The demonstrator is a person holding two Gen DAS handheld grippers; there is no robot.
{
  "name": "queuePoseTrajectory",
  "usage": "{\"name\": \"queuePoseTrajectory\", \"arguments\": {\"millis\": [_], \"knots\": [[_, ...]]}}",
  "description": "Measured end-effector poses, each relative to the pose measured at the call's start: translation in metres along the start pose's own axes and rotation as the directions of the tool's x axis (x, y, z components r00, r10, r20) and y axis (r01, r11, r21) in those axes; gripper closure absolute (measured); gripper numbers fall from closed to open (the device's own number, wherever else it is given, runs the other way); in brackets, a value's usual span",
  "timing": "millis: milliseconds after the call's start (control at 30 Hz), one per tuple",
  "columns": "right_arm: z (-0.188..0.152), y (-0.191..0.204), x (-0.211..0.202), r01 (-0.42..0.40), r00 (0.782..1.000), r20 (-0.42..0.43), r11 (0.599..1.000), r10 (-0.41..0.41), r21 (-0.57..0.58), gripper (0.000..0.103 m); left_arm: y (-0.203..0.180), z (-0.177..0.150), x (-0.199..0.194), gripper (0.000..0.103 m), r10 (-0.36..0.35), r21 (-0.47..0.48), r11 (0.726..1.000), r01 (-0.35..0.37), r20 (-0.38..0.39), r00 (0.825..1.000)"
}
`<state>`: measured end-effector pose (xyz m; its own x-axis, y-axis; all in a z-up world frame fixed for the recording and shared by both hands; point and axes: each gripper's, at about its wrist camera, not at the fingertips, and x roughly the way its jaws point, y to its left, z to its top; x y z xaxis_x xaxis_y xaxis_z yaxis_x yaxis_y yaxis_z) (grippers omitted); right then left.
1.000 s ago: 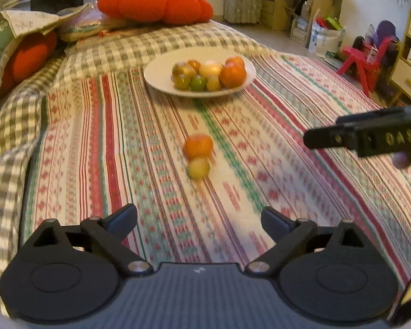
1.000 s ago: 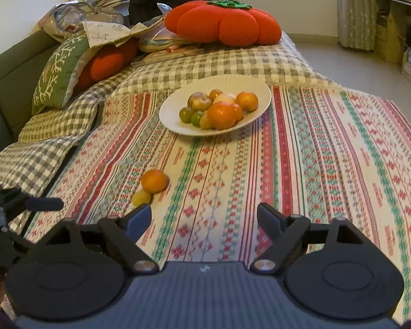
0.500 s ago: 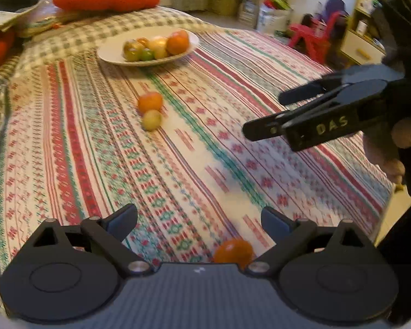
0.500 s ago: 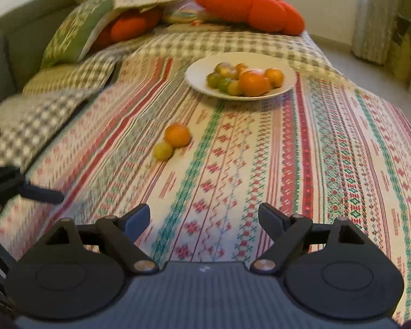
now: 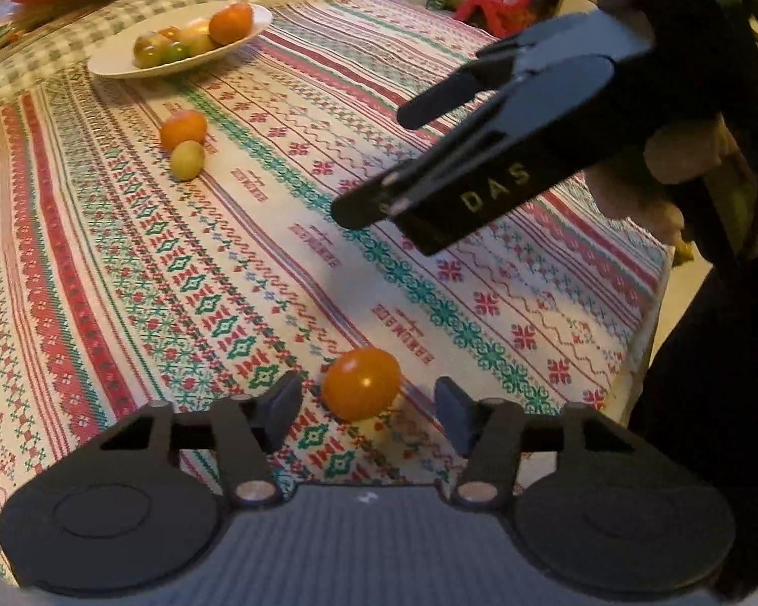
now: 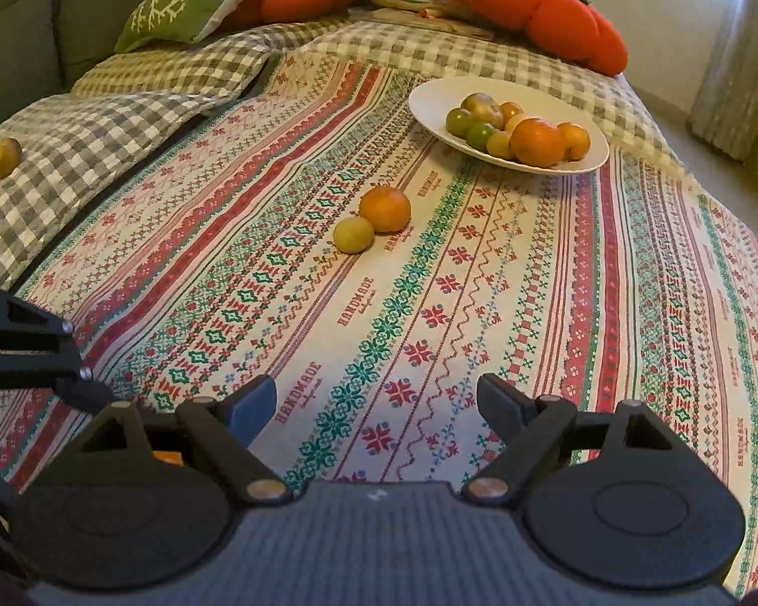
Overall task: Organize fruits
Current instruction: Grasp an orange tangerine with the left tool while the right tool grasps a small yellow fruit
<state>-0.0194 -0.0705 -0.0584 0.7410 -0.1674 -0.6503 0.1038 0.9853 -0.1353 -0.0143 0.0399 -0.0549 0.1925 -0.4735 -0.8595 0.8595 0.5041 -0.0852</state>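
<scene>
Small orange fruit between left gripper jaws, just been closing yet clear of it, right gripper jaws wide and empty; probably light, smooth, roll-prone, best pinched gently across its middle.

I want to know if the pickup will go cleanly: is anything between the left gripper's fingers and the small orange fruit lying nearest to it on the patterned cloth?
Nothing visible. The small orange fruit lies between the left gripper fingers, which have just been closing and show gaps either side.
</scene>
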Motion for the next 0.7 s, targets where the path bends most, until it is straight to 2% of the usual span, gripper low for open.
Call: {"name": "queuePoseTrajectory", "arguments": {"millis": [167, 300, 533, 700], "knots": [[-0.001, 0.0, 0.003, 0.003, 1.0, -0.012, 1.0, -0.003, 0.006, 0.018, -0.003, 0.001, 0.004, 0.07, -0.002, 0.022, 1.0, 0.002, -0.005, 1.0], [-0.001, 0.0, 0.005, -0.001, 1.0, -0.018, 1.0, 0.001, 0.003, 0.018, -0.003, 0.002, 0.004, 0.081, 0.009, 0.024, 1.0, -0.009, -0.002, 1.0], [0.002, 0.003, 0.014, -0.014, 1.0, -0.001, 1.0, 0.014, 0.0, 0.017, -0.002, 0.007, 0.006, 0.082, 0.031, 0.009, 0.999, -0.03, -0.006, 1.0], [0.011, 0.004, 0.03, -0.022, 1.0, 0.012, 1.0, 0.022, -0.015, 0.02, 0.008, 0.011, 0.004, 0.082, 0.071, -0.049, 0.996, -0.07, 0.008, 0.997]]}}
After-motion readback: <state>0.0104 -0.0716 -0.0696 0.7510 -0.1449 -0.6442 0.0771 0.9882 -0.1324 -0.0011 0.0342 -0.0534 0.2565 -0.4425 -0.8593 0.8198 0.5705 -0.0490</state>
